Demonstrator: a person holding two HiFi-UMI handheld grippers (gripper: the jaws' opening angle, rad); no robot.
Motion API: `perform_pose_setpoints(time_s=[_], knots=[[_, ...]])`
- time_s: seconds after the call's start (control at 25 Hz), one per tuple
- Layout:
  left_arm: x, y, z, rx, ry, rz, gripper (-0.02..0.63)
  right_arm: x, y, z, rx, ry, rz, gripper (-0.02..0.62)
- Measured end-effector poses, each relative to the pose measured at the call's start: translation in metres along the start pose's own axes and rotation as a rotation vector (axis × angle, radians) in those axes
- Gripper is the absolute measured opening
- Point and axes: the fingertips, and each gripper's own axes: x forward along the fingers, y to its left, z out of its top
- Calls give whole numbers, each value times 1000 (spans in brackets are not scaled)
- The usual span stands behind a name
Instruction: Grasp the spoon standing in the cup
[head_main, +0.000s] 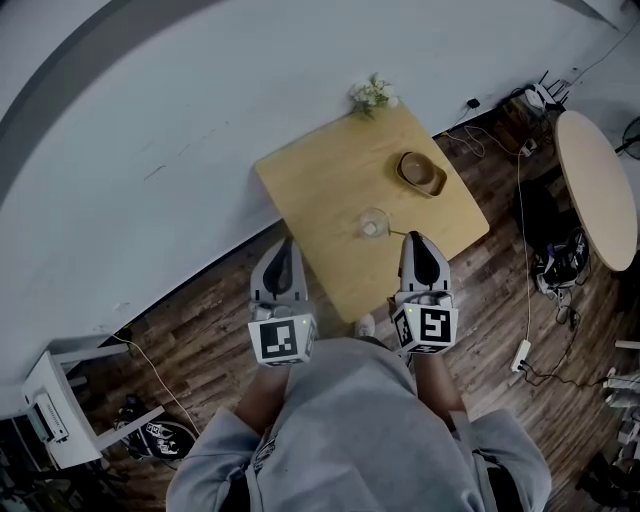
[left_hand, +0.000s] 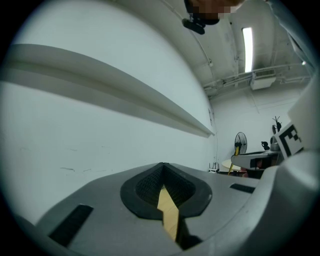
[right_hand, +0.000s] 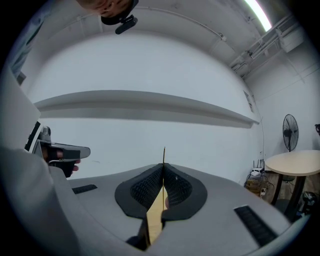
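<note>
Here, right gripper (right_hand: 163, 167) clamped shut on thin spoon (right_hand: 164, 155) handle, near cup (head_main: 372, 224), left gripper (left_hand: 162, 167) closed, empty

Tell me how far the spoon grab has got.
Done: the right tool is shut on a thin upright handle, apparently the spoon, which pokes up past its tip. In hand: in the head view that tool sits just beside the cup. Left: possibly nothing, though I cannot tell whether the spoon is clear of the cup. The left tool is shut and empty.
</note>
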Motion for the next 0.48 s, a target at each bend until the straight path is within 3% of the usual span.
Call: perform_pose_setpoints(time_s=[0.48], knots=[[6,-11,7,-4,-27,-29,0,-15,-5,13,5,-24,-16,2]])
